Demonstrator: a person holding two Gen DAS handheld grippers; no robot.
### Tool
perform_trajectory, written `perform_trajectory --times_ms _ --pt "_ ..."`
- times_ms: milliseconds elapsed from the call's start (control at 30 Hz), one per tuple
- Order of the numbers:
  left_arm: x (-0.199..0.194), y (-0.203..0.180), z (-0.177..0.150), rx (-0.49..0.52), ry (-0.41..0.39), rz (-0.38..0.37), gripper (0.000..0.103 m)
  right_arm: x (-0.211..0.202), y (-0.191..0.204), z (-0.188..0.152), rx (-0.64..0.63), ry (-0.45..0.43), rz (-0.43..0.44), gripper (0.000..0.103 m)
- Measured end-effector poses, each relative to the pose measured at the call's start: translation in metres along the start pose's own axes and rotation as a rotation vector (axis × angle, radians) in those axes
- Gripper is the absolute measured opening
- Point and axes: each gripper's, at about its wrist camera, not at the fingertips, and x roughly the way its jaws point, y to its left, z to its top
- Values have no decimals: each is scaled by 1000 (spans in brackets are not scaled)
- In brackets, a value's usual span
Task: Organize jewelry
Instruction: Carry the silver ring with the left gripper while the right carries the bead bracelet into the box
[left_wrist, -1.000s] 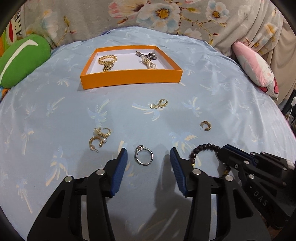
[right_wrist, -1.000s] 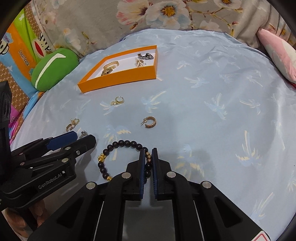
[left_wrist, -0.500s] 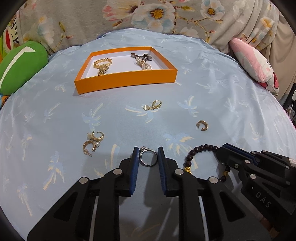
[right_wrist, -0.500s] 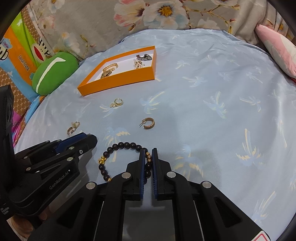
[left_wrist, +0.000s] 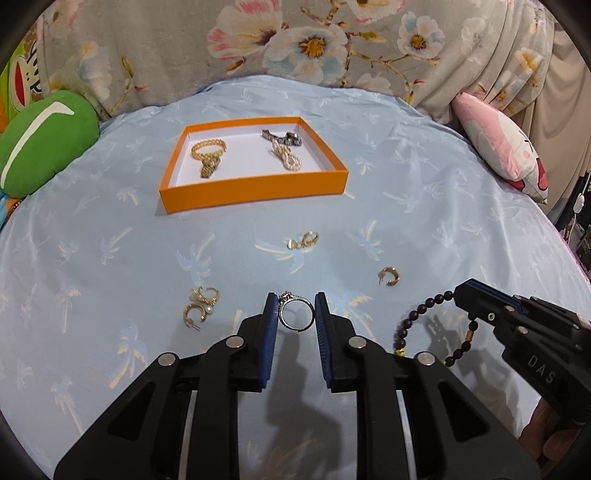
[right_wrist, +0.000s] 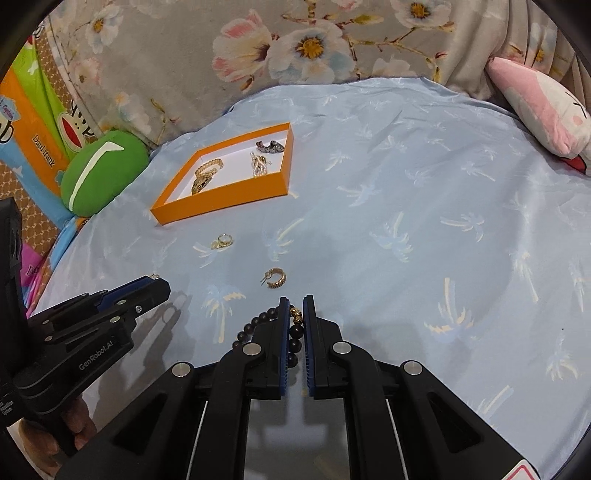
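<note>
We see our left gripper (left_wrist: 295, 317) clenched on a silver ring (left_wrist: 294, 313), lifted above the blue sheet (left_wrist: 424, 192). Our right gripper (right_wrist: 294, 328) grips the dark bead bracelet (right_wrist: 293, 334), which hangs from its pads. Far off, the orange tray (left_wrist: 255, 188) holds a gold chain bracelet (left_wrist: 208, 157) on its left and a pearl piece (left_wrist: 287, 157) with a dark metal piece (left_wrist: 282, 138) on its right.

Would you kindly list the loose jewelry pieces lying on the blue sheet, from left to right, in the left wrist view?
pair of gold pearl earrings → silver ring in the left gripper → gold drop earring → gold hoop earring → dark bead bracelet held by the right gripper
</note>
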Motion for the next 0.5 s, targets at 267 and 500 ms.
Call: perform_trajectory --times_ms 267,500 --pt "-18 18 24 -25 -48 23 20 -8 1 32 -24 -48 4 7" --pt "-21 49 63 -33 -103 79 20 6 19 89 -70 -92 38 7"
